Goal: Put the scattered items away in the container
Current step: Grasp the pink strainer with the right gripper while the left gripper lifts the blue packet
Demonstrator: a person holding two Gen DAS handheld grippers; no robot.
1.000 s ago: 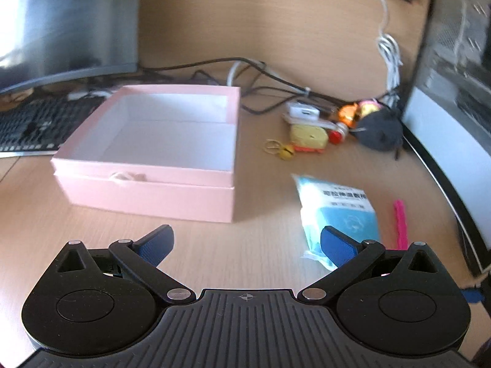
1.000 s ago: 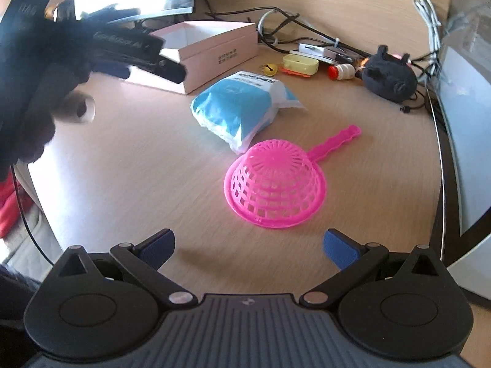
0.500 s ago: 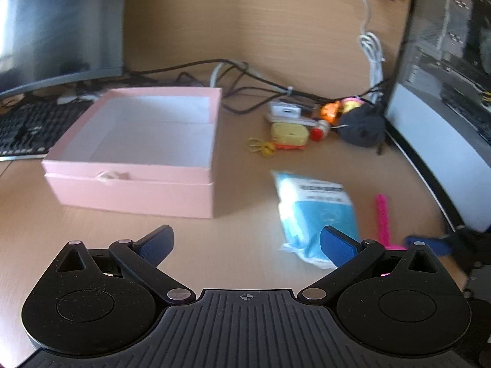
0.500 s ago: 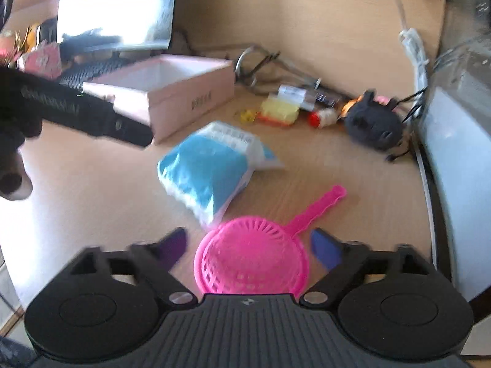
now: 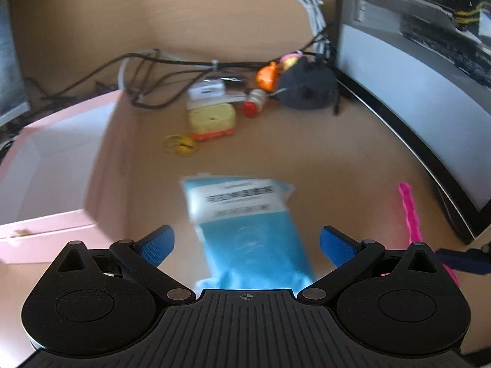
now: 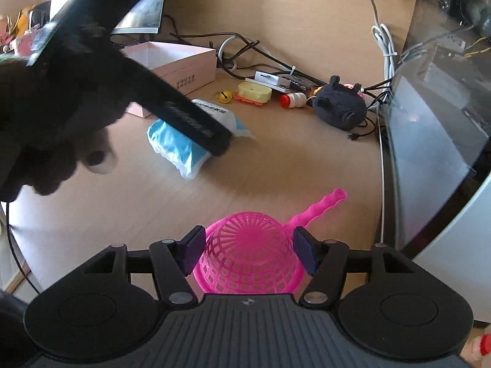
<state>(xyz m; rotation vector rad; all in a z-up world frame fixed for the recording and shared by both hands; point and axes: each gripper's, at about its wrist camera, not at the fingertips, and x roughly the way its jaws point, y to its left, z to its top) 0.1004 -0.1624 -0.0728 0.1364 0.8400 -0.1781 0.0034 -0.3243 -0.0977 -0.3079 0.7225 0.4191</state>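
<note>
A blue and white packet lies on the wooden desk; my left gripper is open with the packet between and just ahead of its blue fingers. The open pink box stands to the left; it also shows in the right wrist view. My right gripper has its jaws narrowed around the dome of an upturned pink strainer, the pads at its sides; contact is unclear. The strainer's handle points up-right. The packet is partly hidden by the left gripper's body.
At the back lie a yellow toy, a small yellow bell, a white bottle with red cap, a black plush, a white adapter and cables. A monitor stands at the right; the desk edge is at lower left.
My left gripper swung right from the box and closed in over the blue packet. My right gripper moved down onto the pink strainer and its jaws narrowed around the dome.
</note>
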